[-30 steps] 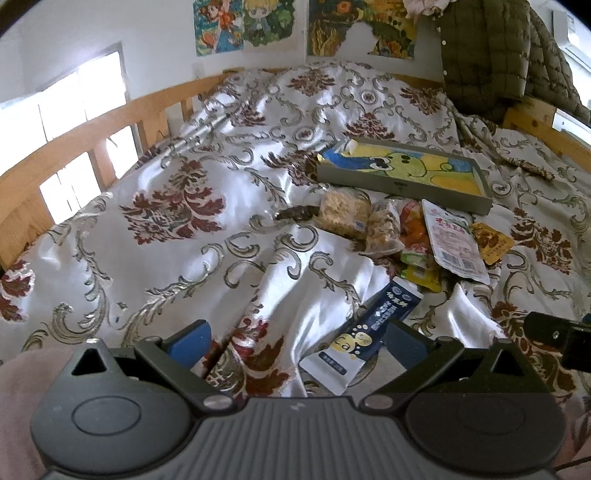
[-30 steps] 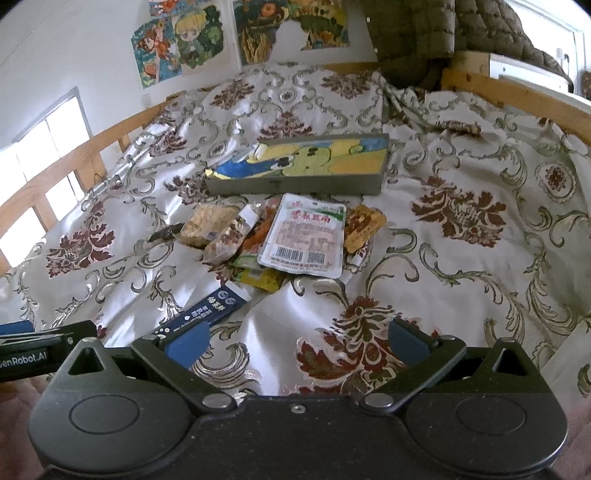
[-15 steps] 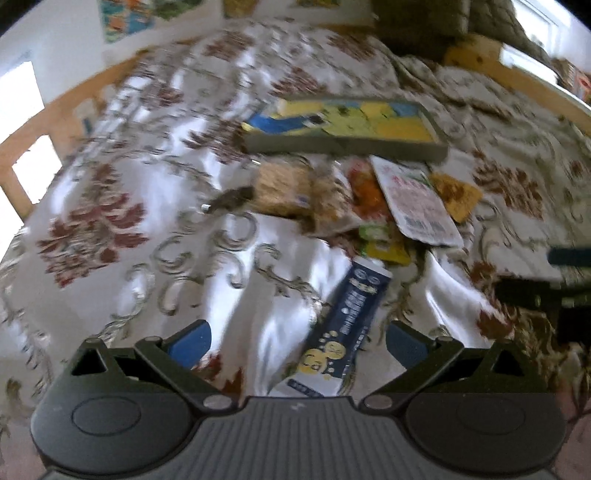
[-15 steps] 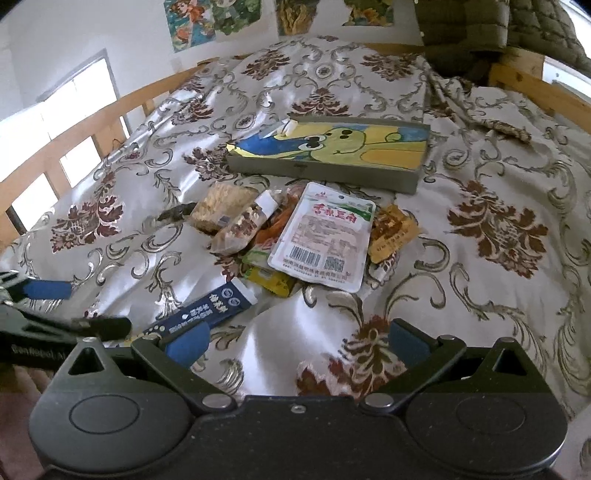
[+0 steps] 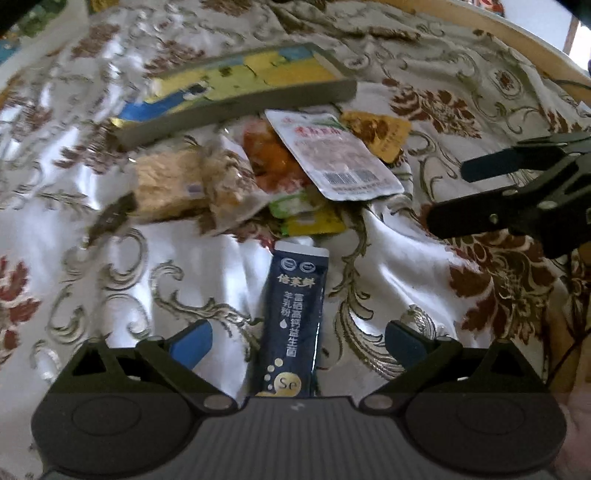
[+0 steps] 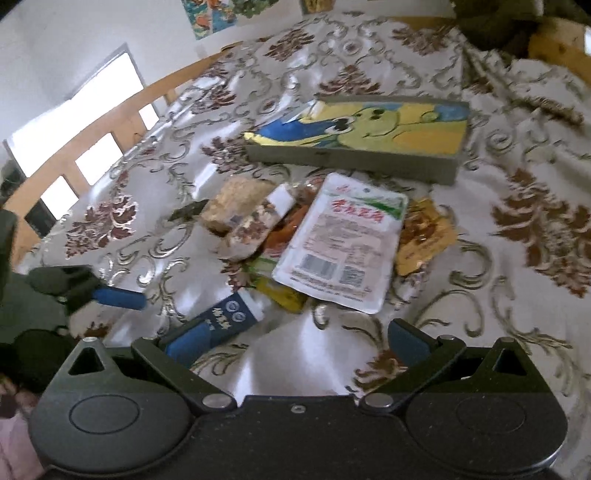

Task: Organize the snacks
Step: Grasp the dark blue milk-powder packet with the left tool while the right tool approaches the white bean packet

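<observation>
A pile of snack packets lies on the patterned bedspread. A dark blue stick packet (image 5: 295, 317) lies lengthwise between the spread fingers of my open left gripper (image 5: 299, 341); its top end (image 6: 231, 314) shows in the right wrist view too. Beyond it sit a white-and-red pouch (image 5: 332, 155) (image 6: 343, 243), crumbly biscuit packs (image 5: 173, 184) (image 6: 236, 201), a yellow-green sachet (image 5: 310, 218) and an amber packet (image 5: 376, 134) (image 6: 423, 236). A flat grey box with a cartoon lid (image 5: 236, 85) (image 6: 365, 133) lies behind them. My right gripper (image 6: 299, 341) is open and holds nothing, just short of the pile.
The wooden bed rail (image 6: 92, 125) runs along the left, with a bright window behind it. A dark quilted jacket (image 6: 495, 22) hangs at the far right. The right gripper's fingers (image 5: 491, 195) reach in from the right in the left wrist view. The bedspread (image 6: 517, 295) is wrinkled.
My left gripper has moved forward and turned right, so the blue stick packet now lies between its fingers. My right gripper has come closer to the pile.
</observation>
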`<control>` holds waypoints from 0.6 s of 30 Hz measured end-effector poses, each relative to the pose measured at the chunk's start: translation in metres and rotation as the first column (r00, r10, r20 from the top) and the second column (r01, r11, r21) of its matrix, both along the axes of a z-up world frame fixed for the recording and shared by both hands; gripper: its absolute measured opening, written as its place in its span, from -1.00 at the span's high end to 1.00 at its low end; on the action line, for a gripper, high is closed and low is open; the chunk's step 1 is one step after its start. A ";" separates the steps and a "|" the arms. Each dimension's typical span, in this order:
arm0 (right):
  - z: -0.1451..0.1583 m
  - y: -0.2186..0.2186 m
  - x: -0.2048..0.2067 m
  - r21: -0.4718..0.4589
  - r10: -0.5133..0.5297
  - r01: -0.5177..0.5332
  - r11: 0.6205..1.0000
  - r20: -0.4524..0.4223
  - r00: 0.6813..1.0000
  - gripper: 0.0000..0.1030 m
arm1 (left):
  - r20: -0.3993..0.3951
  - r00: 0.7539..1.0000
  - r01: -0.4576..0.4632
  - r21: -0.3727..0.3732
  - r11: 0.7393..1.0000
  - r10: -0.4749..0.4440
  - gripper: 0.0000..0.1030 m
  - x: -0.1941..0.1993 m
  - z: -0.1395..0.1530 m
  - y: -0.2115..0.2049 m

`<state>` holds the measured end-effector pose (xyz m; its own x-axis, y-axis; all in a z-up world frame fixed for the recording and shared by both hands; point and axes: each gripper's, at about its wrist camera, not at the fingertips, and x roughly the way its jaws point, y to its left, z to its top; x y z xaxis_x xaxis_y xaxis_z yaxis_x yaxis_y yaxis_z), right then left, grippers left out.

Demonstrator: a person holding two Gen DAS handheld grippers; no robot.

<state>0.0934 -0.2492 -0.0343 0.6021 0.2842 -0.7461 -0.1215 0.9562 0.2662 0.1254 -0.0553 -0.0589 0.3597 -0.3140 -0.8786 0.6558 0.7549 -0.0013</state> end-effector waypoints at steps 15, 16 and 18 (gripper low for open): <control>-0.026 0.000 0.050 0.009 -0.005 0.005 1.000 -0.011 1.000 -0.98 | -0.059 0.998 0.005 0.010 1.000 -0.004 0.09 0.020 -0.022 0.005; -0.027 -0.001 0.055 0.011 -0.014 0.014 1.000 -0.008 1.000 -0.98 | -0.051 0.999 0.008 0.013 1.000 -0.007 0.13 0.019 -0.022 0.003; -0.030 -0.001 0.065 0.009 -0.035 0.035 0.999 -0.003 0.999 -0.98 | -0.048 0.999 0.001 0.008 1.000 -0.001 0.18 0.020 -0.022 0.002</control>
